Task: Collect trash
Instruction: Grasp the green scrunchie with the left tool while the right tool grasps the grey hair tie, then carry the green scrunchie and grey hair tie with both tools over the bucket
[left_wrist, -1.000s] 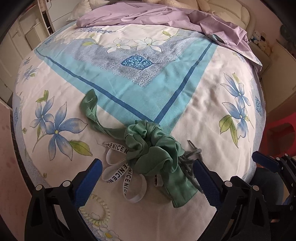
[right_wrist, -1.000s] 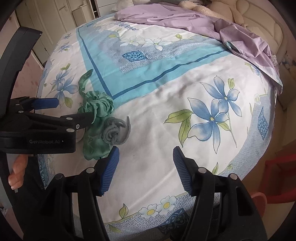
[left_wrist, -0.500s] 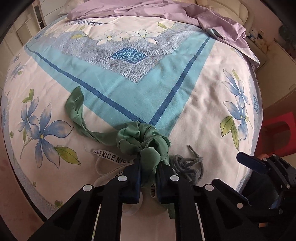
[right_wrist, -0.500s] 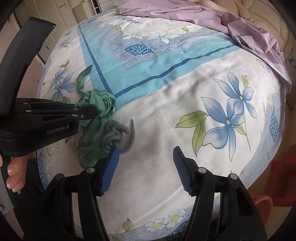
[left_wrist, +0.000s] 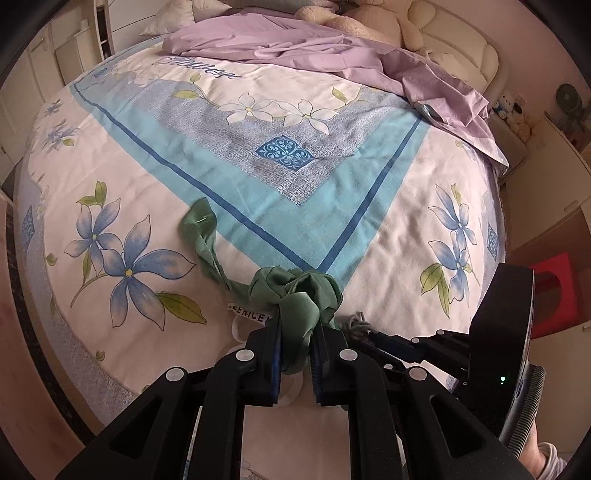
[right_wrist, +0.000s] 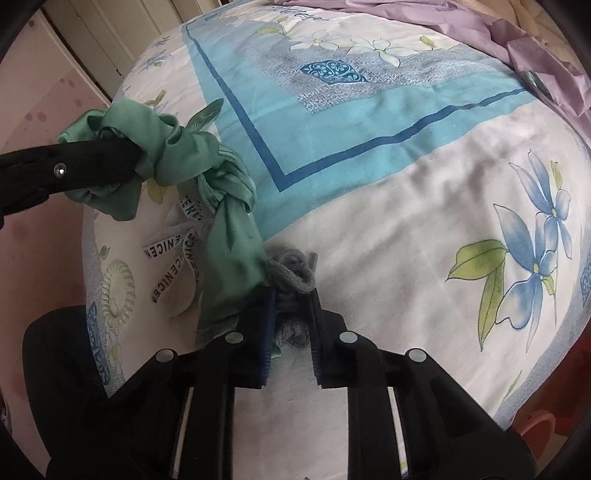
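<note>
Left wrist view: left gripper (left_wrist: 295, 350) clenched on limp, slippery green scarf (left_wrist: 299, 295) at its bunched knot (best hold); right gripper (right_wrist: 290, 325), jaws just closing, pinches soft grey cord (right_wrist: 291, 273) ahead.

Place: I am in a bedroom of a home.
Bed: a wide bed (left_wrist: 332, 229) fills what I see, spread with a white cover printed with blue flowers and a turquoise border.
Bedding: a crumpled lilac sheet (left_wrist: 332, 51) lies at the far end, a pillow (left_wrist: 173, 14) beside it.
Toys: a large cream plush toy (left_wrist: 369, 22) rests against the padded headboard (left_wrist: 469, 51).
Furniture: pale cupboard doors (right_wrist: 92, 40) stand along one side.
Floor: pinkish floor (right_wrist: 40, 122) beside the bed.
</note>
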